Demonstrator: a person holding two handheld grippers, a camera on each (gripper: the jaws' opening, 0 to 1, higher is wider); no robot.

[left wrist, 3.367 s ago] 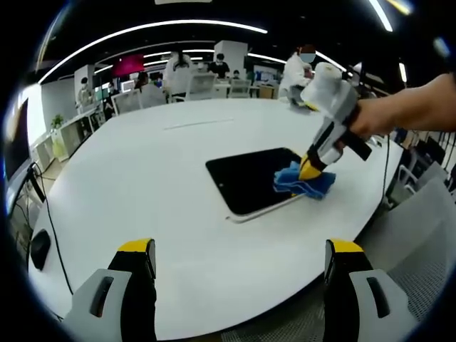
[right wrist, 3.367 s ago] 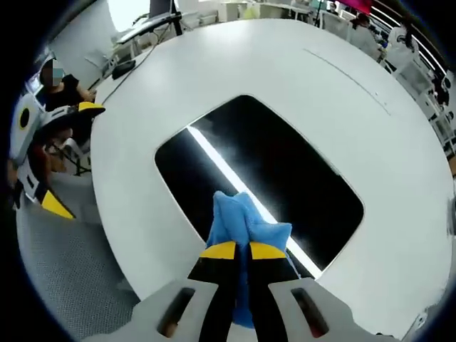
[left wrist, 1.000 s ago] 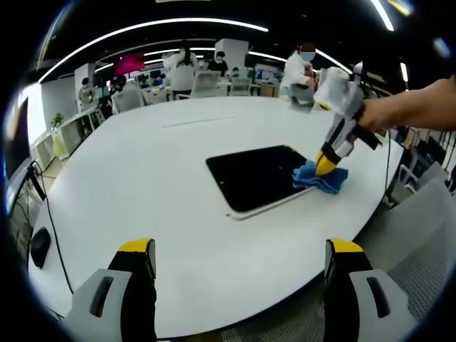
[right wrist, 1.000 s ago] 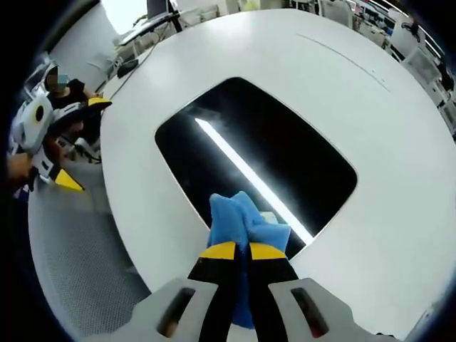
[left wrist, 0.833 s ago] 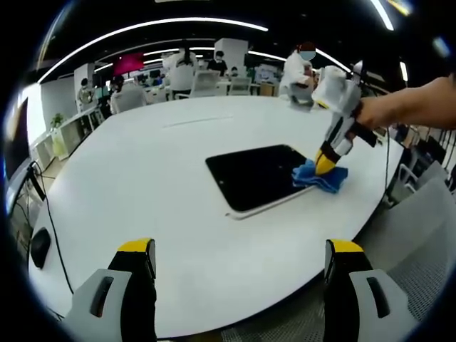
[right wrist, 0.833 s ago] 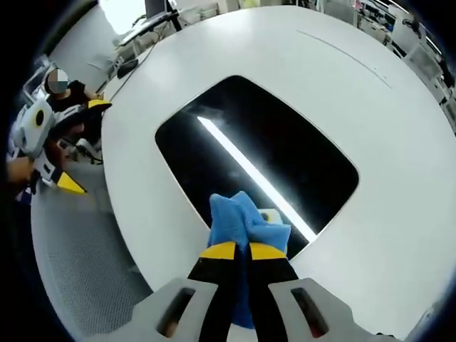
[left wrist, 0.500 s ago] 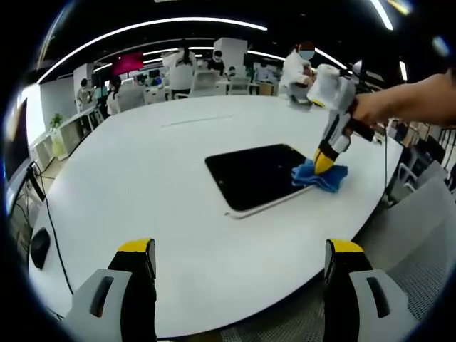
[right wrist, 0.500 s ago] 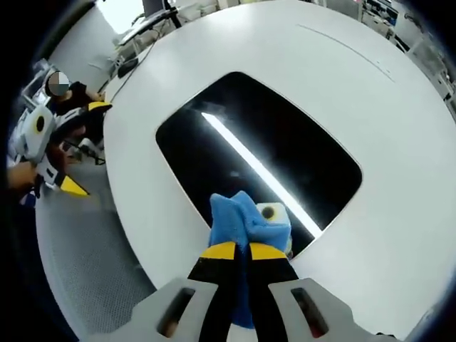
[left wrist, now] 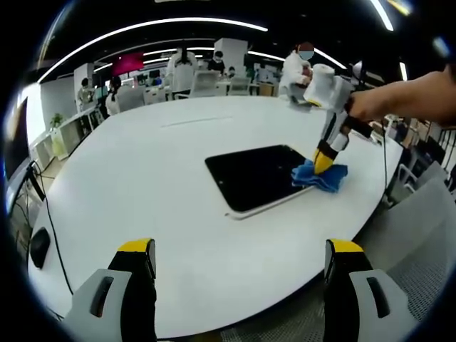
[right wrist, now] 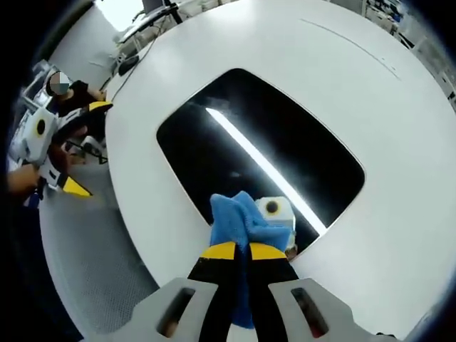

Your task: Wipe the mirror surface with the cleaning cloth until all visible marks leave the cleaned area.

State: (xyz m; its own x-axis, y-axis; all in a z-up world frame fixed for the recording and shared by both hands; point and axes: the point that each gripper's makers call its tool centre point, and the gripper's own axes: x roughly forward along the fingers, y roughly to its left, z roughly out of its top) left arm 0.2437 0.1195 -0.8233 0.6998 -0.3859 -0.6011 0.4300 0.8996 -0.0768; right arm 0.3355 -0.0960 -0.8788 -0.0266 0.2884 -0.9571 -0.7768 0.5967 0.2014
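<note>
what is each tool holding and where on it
The right tool pinches the blue cloth by a bunched fold at the mirror edge. The left tool holds nothing.

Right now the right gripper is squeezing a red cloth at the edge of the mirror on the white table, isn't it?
Not quite: the cloth is blue, not red. The right gripper view shows it pinched in the right gripper, whose jaws are closed on it, at the edge of the mirror on the white table. The left gripper view shows the same blue cloth there.
</note>
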